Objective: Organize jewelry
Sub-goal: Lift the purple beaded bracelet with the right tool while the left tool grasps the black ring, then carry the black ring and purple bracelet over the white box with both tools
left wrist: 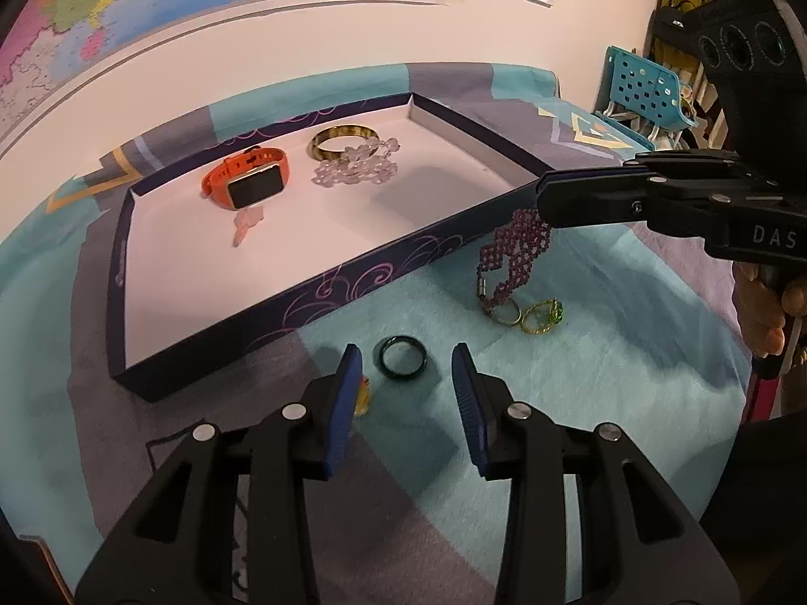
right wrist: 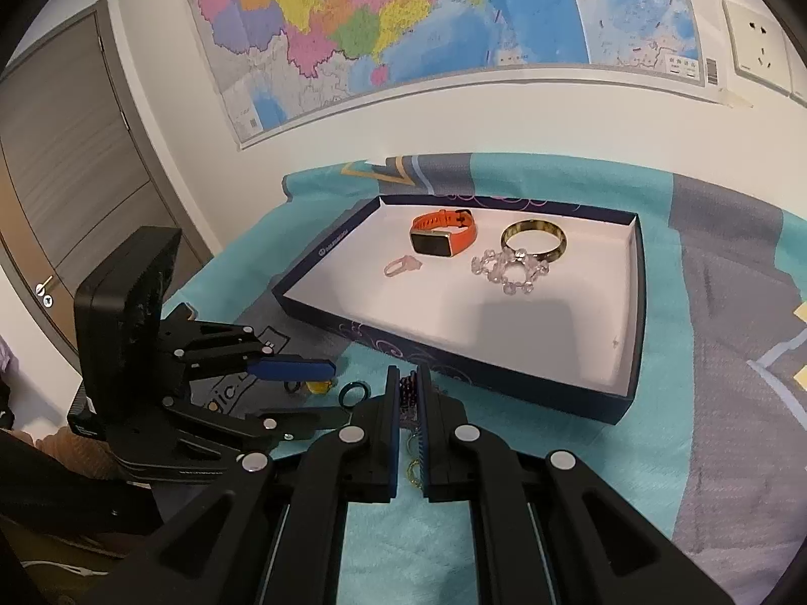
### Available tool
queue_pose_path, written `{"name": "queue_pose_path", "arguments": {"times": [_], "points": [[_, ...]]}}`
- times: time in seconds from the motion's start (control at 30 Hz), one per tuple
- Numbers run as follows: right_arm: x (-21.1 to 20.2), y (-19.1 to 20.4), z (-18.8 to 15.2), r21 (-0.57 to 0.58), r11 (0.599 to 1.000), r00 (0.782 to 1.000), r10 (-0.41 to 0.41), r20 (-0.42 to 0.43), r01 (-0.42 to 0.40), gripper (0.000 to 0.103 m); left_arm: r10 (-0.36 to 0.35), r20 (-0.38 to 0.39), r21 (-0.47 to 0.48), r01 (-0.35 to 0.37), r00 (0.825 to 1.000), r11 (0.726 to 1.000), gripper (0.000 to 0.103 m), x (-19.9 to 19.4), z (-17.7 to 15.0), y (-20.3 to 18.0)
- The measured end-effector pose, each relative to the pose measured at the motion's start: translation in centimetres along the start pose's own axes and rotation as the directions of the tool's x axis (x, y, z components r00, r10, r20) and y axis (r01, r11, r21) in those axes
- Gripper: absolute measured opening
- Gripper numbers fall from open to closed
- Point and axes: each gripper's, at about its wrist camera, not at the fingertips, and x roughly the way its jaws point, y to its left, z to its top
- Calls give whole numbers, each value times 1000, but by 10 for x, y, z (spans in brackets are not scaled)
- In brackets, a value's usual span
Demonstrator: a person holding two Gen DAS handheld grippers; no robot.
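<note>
My right gripper [right wrist: 408,379] is shut on a purple beaded bracelet [left wrist: 514,252]. In the left wrist view the bracelet hangs from the right gripper [left wrist: 547,199], its lower end down by a gold ring [left wrist: 507,315] and a green-stone ring [left wrist: 542,315] on the cloth. My left gripper [left wrist: 408,396] is open and low over the cloth. A dark green ring [left wrist: 403,358] lies just ahead between its tips, untouched. A small yellow piece [left wrist: 362,396] sits by its left finger. From the right wrist, the left gripper [right wrist: 339,392] straddles the dark ring [right wrist: 347,396].
A dark blue tray [left wrist: 353,282] with a white floor holds an orange watch [left wrist: 247,181], a gold bangle [left wrist: 343,143], a clear crystal bracelet [left wrist: 358,169] and a small pink piece [left wrist: 247,224]. A teal and grey cloth covers the table; a teal basket [left wrist: 645,91] stands at the far right.
</note>
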Motion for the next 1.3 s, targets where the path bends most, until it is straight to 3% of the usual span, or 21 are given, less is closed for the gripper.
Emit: {"name": "queue_pose_path", "arguments": {"times": [0.3, 0.5, 0.73, 0.93, 1.3], "points": [[-2, -4, 1, 7, 1000, 1000, -9, 9, 9, 5, -18, 23, 18, 18, 1000, 1000, 31, 0, 8, -4], [-1, -5, -1, 10, 1000, 1000, -8, 5, 8, 5, -7, -29, 3, 7, 1000, 1000, 31, 14, 7, 0], [-2, -6, 1, 10, 1000, 1000, -9, 8, 9, 5, 5, -40, 6, -5, 999, 1000, 31, 17, 4, 0], [-3, -5, 4, 6, 1000, 1000, -11, 19, 11, 5, 23, -38, 30, -22, 999, 999, 23, 16, 3, -5], [-10, -3, 15, -10, 1000, 999, -10, 50, 11, 5, -15, -3, -37, 14, 1000, 999, 23, 4, 6, 5]]}}
